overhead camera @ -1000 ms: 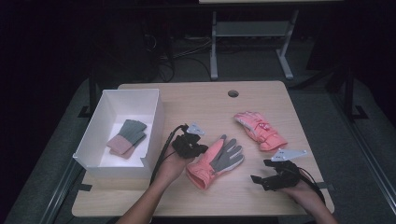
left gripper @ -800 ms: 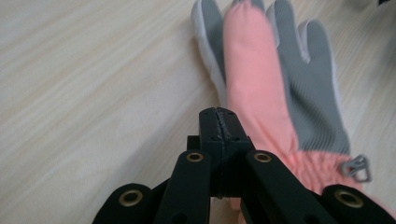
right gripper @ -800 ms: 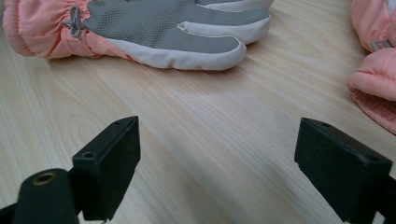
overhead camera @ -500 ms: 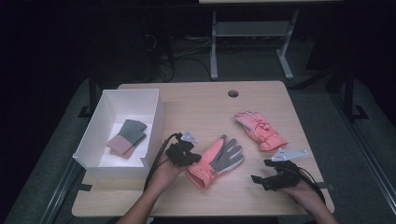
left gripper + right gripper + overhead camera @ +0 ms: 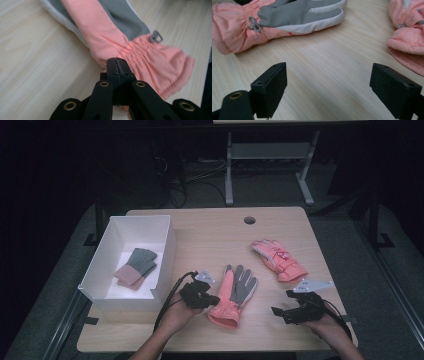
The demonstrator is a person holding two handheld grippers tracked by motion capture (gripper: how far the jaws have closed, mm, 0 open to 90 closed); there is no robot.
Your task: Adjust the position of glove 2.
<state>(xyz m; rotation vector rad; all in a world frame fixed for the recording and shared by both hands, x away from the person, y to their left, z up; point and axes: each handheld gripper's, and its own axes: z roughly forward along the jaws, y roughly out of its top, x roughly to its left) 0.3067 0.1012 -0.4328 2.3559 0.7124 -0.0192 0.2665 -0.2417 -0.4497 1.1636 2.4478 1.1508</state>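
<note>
The left gripper point(image 5: 212, 298) has slid against the palm-up glove point(image 5: 234, 294), jaws pressed together beside its cuff, while the right gripper point(image 5: 280, 311) rests spread.

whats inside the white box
In the white box lies one small knit glove, grey fingers and pink cuff, on the bottom. The near wall hides the front strip of the floor.

no readable text, label, brand or number appears anywhere.
</note>
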